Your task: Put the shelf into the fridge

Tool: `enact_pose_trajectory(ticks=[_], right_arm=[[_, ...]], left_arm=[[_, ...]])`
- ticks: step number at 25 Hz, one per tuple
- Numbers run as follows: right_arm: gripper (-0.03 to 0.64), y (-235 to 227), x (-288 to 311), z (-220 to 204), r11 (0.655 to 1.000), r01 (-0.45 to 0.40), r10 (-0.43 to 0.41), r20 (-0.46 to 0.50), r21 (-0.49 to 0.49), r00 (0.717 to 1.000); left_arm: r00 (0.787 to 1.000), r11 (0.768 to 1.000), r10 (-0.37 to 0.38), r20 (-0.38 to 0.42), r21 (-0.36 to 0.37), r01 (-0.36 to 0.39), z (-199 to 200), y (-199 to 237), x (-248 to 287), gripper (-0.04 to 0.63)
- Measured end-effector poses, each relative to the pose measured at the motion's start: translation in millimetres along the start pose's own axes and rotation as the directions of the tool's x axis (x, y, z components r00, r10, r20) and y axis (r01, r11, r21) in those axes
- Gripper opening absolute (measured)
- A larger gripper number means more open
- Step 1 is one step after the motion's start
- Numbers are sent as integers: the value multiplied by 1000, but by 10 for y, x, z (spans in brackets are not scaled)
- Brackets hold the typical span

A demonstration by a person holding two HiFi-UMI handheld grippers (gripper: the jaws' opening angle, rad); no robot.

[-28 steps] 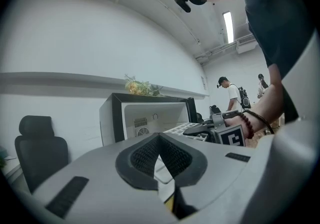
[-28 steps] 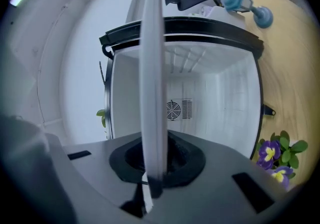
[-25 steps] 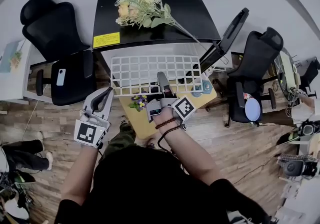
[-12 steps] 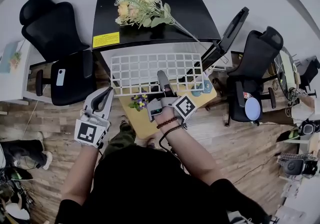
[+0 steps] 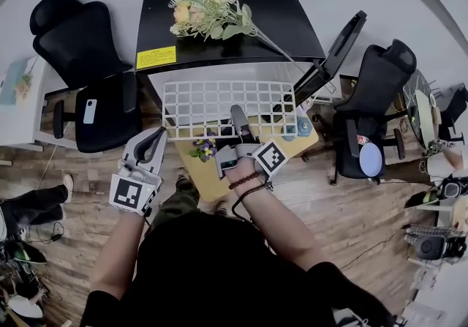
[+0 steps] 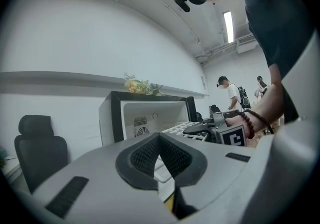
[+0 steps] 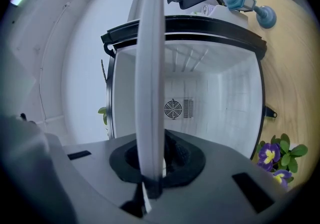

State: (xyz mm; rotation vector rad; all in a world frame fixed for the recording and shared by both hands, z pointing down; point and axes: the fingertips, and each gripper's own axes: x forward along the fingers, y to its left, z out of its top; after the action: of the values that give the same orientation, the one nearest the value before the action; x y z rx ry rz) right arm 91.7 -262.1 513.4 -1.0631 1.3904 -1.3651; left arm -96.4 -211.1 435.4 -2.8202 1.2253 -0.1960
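The white wire grid shelf [image 5: 219, 107] lies flat in front of the black mini fridge [image 5: 227, 22], whose door [image 5: 330, 51] stands open to the right. My right gripper [image 5: 239, 119] is shut on the shelf's near edge. In the right gripper view the shelf [image 7: 150, 62] runs edge-on from the gripper [image 7: 150, 170] toward the fridge's white inside [image 7: 210, 97]. My left gripper [image 5: 158, 133] hangs low at the left, shut with nothing in it. In the left gripper view that gripper [image 6: 160, 140] points at the fridge [image 6: 142, 113] and the shelf [image 6: 180, 129].
A wooden table [image 5: 212, 179] under the shelf carries purple flowers [image 5: 202, 149] and a small blue figure [image 5: 300, 126]. A bouquet [image 5: 208, 7] lies on top of the fridge. Black office chairs stand at the left [image 5: 84, 62] and right [image 5: 373, 91]. People stand far off [image 6: 232, 92].
The shelf and both grippers stay almost where they were. A bystander's legs at the left edge have shifted.
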Motion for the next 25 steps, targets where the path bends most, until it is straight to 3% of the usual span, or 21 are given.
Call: enact_pose_trajectory(ticks=[9,19,25], right_arm=[[41,25,54,5,999,19,-21,-42,-39,999],[41,28,90,-1,999,30,-31,-74,-18,997],[41,53,397,120,998,57,-59,-119,-26,991]], left_arm=[[1000,1000,7,0,4,-7,-24,-3,-28,18],[1000,1000,1,14,2,-1,-79,-76,-69,18],[1000,1000,-3,7,-5,3,-53,-43,20,18]])
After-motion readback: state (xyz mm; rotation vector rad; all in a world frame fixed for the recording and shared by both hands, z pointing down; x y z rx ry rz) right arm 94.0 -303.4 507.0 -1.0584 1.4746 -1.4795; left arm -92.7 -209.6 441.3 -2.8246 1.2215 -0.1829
